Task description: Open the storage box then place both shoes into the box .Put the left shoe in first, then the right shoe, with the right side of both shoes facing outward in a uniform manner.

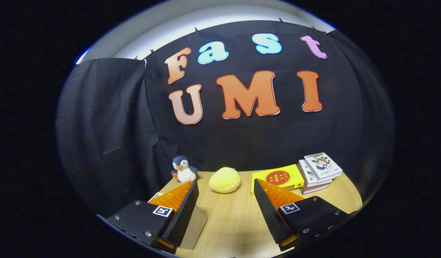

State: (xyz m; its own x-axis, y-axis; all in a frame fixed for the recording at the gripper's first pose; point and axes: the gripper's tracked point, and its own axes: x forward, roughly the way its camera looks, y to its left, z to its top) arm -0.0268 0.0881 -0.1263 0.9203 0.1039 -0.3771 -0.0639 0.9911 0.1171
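Observation:
My gripper [226,183] is open and held above a light wooden table [234,222], with nothing between its fingers. Against the inner side of the left finger lies a tan, flat-sided corner [197,224], possibly part of a box; most of it is hidden under the finger. A pale edge [156,196] peeks out on that finger's outer side. The wide gap between the fingers looks onto bare tabletop.
At the back of the table, along the black cloth wall, stand a small penguin plush [184,169], a yellow fluffy ball [224,180], a flat yellow and red box [277,177] and a stack of books [320,171].

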